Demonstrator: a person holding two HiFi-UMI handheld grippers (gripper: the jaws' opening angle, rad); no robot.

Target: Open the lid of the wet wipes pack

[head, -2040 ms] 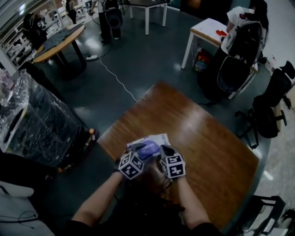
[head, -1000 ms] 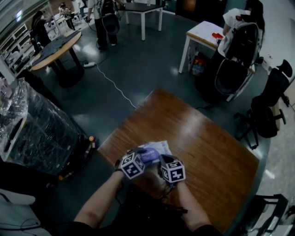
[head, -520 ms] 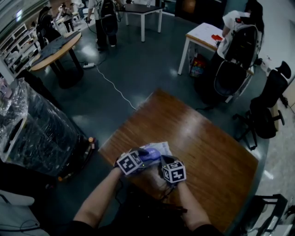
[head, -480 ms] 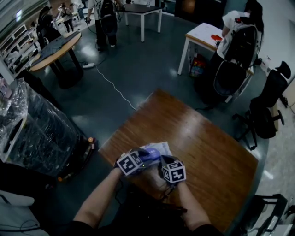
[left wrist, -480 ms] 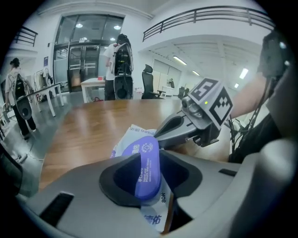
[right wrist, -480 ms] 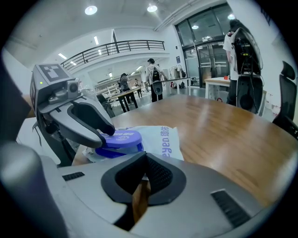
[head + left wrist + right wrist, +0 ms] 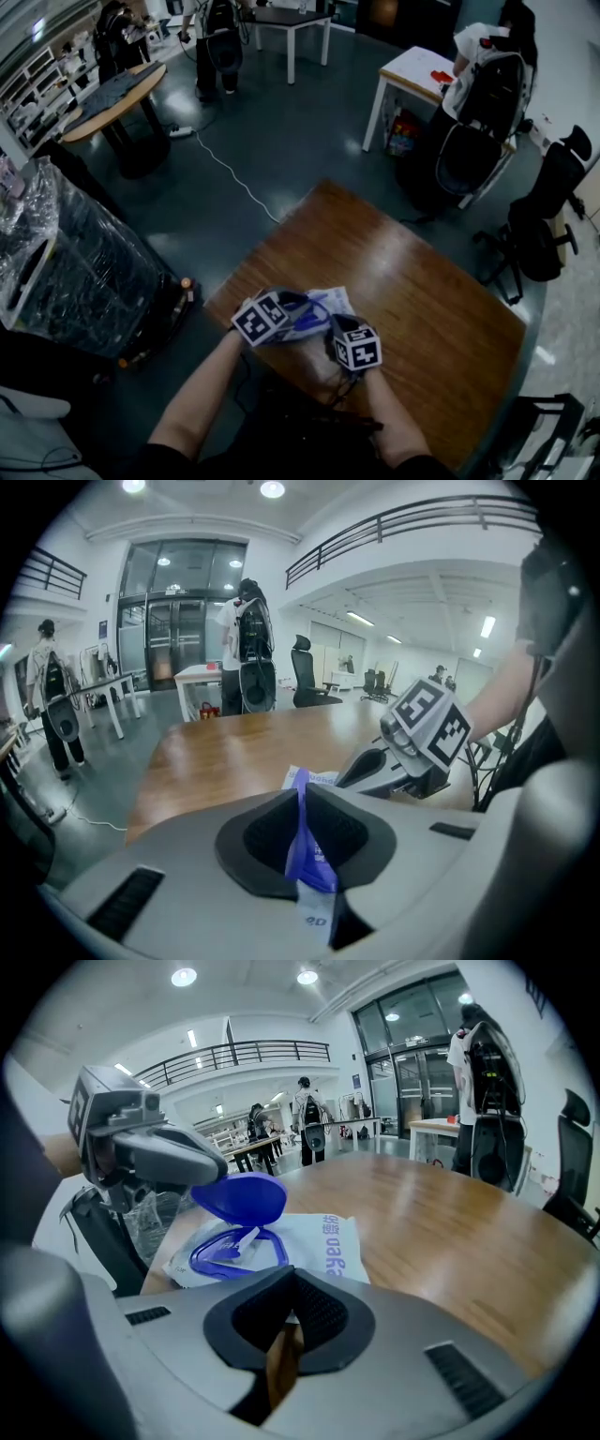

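A white wet wipes pack (image 7: 323, 1241) lies on the wooden table (image 7: 412, 272) near its front left edge. Its blue lid (image 7: 240, 1198) stands tilted up off the blue opening ring (image 7: 230, 1252), where a wipe shows. My left gripper (image 7: 302, 791) has just been closing and is now shut on the lid (image 7: 306, 850), seen edge-on between its pads. In the head view the left gripper (image 7: 292, 305) is over the pack (image 7: 334, 299). My right gripper (image 7: 292, 1285) is at the pack's near edge, jaws together on that edge. The right gripper (image 7: 364, 769) also shows beside the pack.
The table's left edge (image 7: 234, 272) runs close to the pack. An office chair with a backpack (image 7: 483, 112) and a white desk (image 7: 417, 66) stand beyond the table. A plastic-wrapped cart (image 7: 75, 253) is at the left. People stand at the far tables.
The left gripper has closed on the blue lid and risen up and to the left, swinging the lid up off the pack. The right gripper has stayed put.
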